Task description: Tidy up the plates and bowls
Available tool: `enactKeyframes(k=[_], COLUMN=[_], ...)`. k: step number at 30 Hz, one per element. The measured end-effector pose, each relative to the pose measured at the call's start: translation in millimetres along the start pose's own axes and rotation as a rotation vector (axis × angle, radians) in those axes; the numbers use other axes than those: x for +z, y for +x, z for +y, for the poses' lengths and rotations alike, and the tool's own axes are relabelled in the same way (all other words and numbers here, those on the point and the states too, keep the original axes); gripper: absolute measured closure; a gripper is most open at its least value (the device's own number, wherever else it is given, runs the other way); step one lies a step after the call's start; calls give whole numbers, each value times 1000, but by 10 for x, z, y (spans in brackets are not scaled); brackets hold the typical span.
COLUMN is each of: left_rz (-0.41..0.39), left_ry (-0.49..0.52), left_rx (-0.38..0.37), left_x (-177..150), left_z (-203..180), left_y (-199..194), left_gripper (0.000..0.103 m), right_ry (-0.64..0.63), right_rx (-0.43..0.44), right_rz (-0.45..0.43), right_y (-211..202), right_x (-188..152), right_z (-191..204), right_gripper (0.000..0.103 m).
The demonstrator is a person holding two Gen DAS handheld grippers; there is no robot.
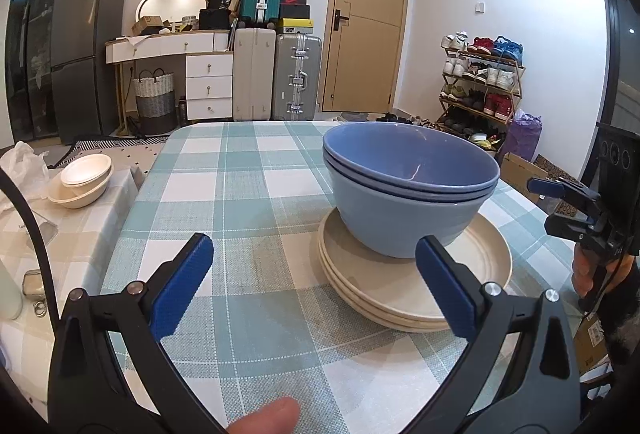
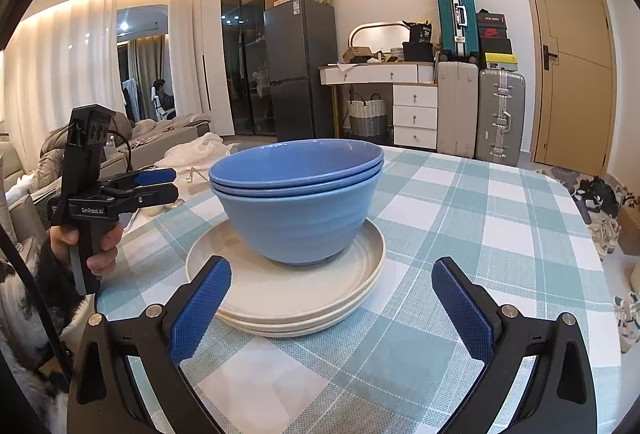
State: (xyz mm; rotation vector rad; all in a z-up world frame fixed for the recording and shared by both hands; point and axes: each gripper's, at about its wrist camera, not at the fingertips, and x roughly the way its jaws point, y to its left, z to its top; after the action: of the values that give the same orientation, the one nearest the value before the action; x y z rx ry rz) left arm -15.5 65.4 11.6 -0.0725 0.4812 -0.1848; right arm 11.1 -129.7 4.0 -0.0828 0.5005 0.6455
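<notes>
Nested blue bowls (image 1: 408,189) sit upright, mouths upward, on stacked plates (image 1: 416,290).

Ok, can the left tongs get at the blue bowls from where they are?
Probably yes. The left tongs are open and empty, with only bare tablecloth before the blue bowls stacked on the cream plates, just right of centre.

Glossy blue bowls (image 1: 408,185); matt cream plates (image 1: 416,286); woven checked tablecloth (image 1: 248,193)
</notes>
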Motion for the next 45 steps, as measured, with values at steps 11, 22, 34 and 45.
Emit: enactKeyframes(k=[11,22,34,45], left_rz=[-23,-18,-19,-21], left_ry=[-19,-7,22,25], left_rx=[9,28,32,28], left_x=[-56,-45,-53,-57], left_z=[36,11,-53,-55], left_y=[-2,23,45,49], left_gripper=[2,2,2,2], right_ry=[-12,-8,-12,-13], right_rx=[3,16,15,18], right_rz=[-41,-45,-48,-48], right_y=[-11,-37,-36,-24], right_x=[-44,-49,-49,-46], right_z=[44,46,58,55], right_gripper=[1,1,1,1])
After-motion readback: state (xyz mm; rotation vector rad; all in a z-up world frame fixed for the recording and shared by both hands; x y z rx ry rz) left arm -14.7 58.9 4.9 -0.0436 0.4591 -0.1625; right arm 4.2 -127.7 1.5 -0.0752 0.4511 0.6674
